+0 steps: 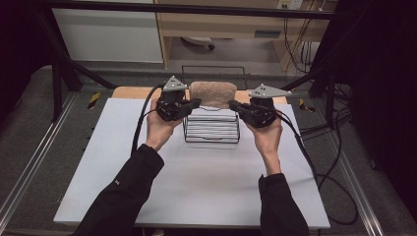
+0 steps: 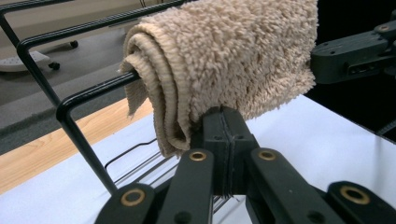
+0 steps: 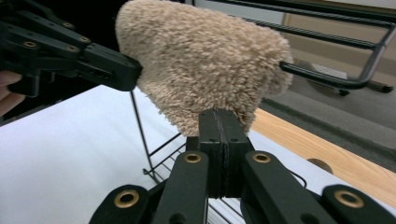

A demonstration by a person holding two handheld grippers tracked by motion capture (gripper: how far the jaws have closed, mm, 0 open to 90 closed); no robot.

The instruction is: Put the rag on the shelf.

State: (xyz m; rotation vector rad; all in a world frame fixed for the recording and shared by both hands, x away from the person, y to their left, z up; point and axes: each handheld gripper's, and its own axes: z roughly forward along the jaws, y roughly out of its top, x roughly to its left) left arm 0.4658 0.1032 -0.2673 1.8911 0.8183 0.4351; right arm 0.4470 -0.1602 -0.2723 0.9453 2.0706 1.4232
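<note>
A beige shaggy towel [image 1: 212, 93], folded over, hangs on the top bar of a black wire rack [image 1: 211, 137] at the far middle of the white board. My left gripper [image 1: 198, 102] is at the towel's left end and my right gripper [image 1: 231, 104] at its right end. In the left gripper view the jaws [image 2: 223, 112] are pressed together, with their tip against the lower edge of the towel [image 2: 233, 51]. The right gripper view has the same: shut jaws [image 3: 219, 114] touching the underside of the towel [image 3: 205, 60]. I see no cloth between either pair.
The rack stands on a white board [image 1: 196, 187] that covers a wooden table [image 1: 128, 92]. Black cables [image 1: 314, 167] trail from both grippers across the board and off its right side. Metal frame posts and rails stand around the table.
</note>
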